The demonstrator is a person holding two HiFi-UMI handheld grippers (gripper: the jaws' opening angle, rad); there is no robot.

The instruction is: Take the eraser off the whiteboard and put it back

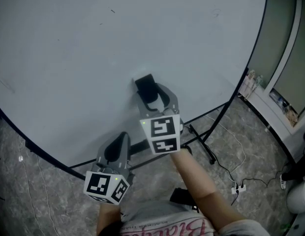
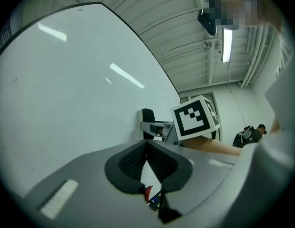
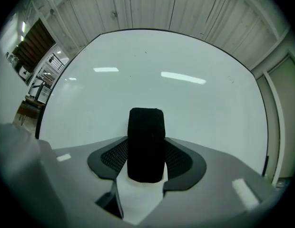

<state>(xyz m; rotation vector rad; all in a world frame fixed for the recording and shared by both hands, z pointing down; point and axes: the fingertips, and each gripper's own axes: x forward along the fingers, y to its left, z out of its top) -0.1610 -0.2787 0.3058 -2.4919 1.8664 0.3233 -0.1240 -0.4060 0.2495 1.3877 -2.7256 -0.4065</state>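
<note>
**A:** Where is the eraser [image 3: 146, 141]?

**B:** It's clamped between the pads of the right gripper [image 3: 146, 156], held up at the whiteboard [image 1: 93, 43]. The left gripper [image 2: 146, 146] hangs lower, jaws together, holding nothing.

**A:** What could go wrong?

**B:** The pads hold only its near end. I judge that a skewed push could twist it loose. Letting go before it sticks would drop it to the floor [image 1: 241, 146].

**A:** Anything unclear?

**B:** No view settles whether its face touches the board. Its far side is hidden too.
</note>
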